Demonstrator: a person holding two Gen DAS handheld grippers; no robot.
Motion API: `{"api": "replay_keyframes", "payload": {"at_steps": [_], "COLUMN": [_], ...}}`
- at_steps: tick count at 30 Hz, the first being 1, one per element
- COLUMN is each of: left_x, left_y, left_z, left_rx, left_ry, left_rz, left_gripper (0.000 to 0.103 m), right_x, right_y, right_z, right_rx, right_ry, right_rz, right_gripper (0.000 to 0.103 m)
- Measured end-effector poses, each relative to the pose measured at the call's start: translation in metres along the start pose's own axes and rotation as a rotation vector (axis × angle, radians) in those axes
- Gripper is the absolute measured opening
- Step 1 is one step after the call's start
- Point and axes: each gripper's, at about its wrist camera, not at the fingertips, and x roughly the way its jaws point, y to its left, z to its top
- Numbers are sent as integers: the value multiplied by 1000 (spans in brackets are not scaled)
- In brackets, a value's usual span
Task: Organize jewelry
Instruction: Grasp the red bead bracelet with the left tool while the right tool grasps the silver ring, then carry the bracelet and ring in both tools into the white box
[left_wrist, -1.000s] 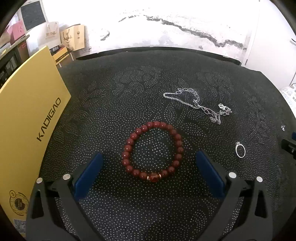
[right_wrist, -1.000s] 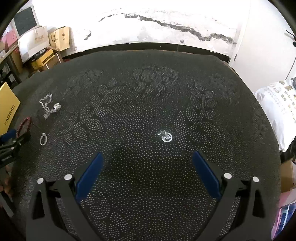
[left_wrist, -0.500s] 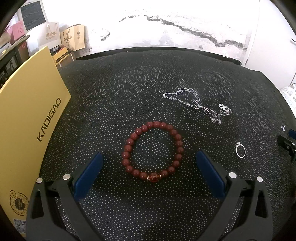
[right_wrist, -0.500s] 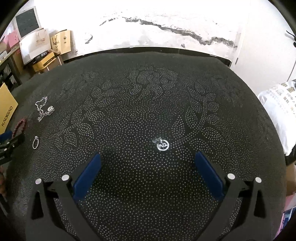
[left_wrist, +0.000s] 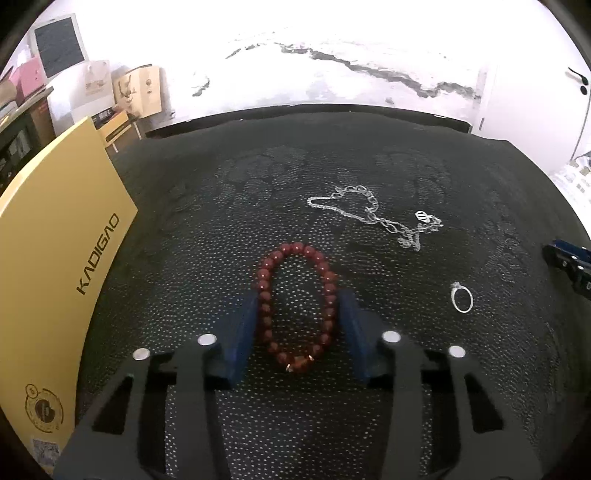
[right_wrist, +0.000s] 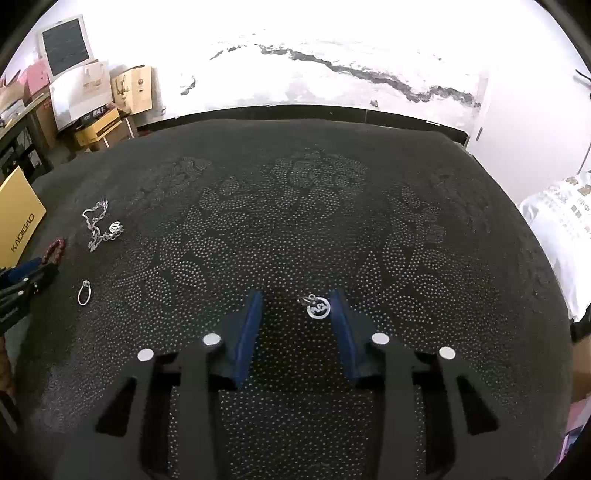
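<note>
In the left wrist view a red bead bracelet (left_wrist: 295, 248) lies on the black dotted cloth (left_wrist: 207, 206). My left gripper (left_wrist: 298, 299) is closing, and its blue pads press the bracelet's sides, squeezing it into a narrow oval. A small silver ring charm (right_wrist: 318, 308) lies between the closing jaws of my right gripper (right_wrist: 295, 302). The charm sits right beside the right pad (right_wrist: 341, 325), with a wide gap to the left pad. A silver chain (left_wrist: 373, 218) and a silver ring (left_wrist: 461, 299) lie loose to the right of the bracelet.
A yellow box (left_wrist: 55, 258) leans along the cloth's left side. Cardboard boxes and bags (right_wrist: 129, 88) stand beyond the far left corner, and a white sack (right_wrist: 565, 229) lies off the right edge. The right gripper's tip (left_wrist: 569, 262) shows at the left view's right border.
Both grippers' jaws have come together from wide open. The left jaws squeezed the round bracelet into an oval. The right jaws narrowed around the charm.
</note>
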Motion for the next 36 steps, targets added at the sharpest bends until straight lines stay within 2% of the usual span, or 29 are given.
{"api": "replay_keyframes", "payload": {"at_steps": [1,4,12,13,14,20,25,31,36], "left_x": [-1,-1,-3,-5,-7,-27,-43,-81,-115], "left_y": [-1,-3,-2,-2,-2,1,9,22,31], "left_z": [0,1,4,6,7,20,26,35,42], "left_rx": [3,12,-3,-5,-3,-1,-25,-33,-30], "left_ry": [0,7,25,21,17,-18,-6,-9,-35], "left_rz": [3,4,5,4,7,23,11,-1,19], "left_gripper": [28,14,14,11,6,7,6,6,6], "right_x": [0,-1,-4,-6,-9,-34,-59,-93,-125], "right_y": [-1,1,3,3,3,13,24,46,79], "right_z": [0,0,1,2,3,16,28,43,53], "right_rx": [7,0,13,14,18,16,10,-16,-57], "right_ry": [4,3,2,-2,-6,-57,-98,-132,-145], "right_rz": [3,-3,-9,-9,-5,9,26,61,114], "right_gripper": [14,13,13,13,13,13,13,13,13]}}
